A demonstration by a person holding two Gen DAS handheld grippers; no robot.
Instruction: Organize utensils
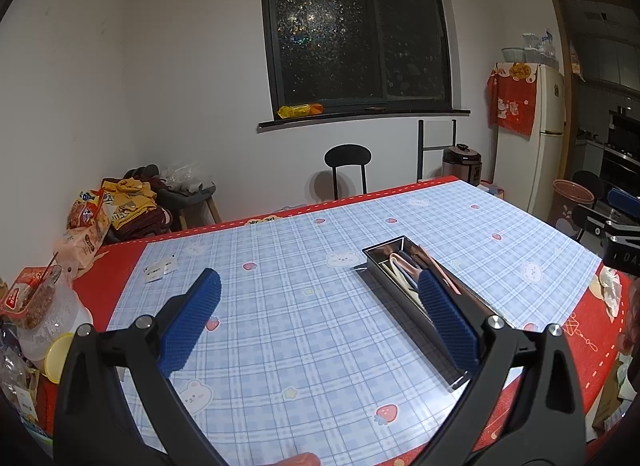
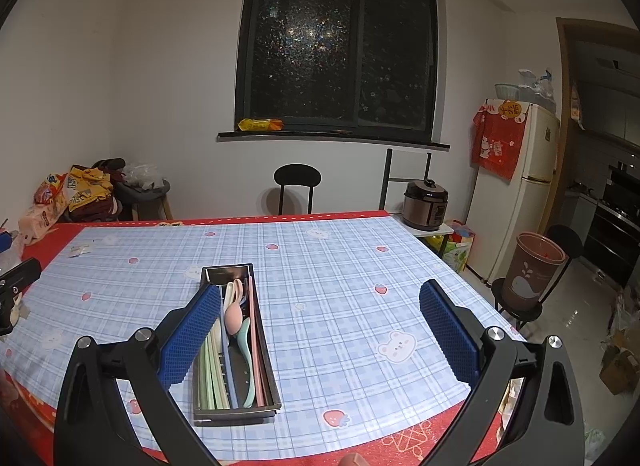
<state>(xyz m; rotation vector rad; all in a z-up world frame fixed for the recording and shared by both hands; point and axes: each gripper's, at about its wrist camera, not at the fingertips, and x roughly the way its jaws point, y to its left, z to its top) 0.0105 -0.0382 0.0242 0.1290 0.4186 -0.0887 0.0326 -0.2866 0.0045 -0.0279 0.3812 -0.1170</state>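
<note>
A long metal utensil tray lies on the blue plaid tablecloth and holds pastel utensils: a pink spoon, a teal spoon, pink chopsticks and green ones. In the left wrist view the same tray runs diagonally under the right finger. My left gripper hangs open above the cloth, holding nothing. My right gripper is open too, its left finger over the tray's left edge. The other gripper shows at the right edge of the left wrist view.
Snack bags and containers crowd the table's left end. A black chair stands behind the far edge. To the right are a rice cooker, a fridge and a brown bin on a stool. Small paper slips lie on the cloth.
</note>
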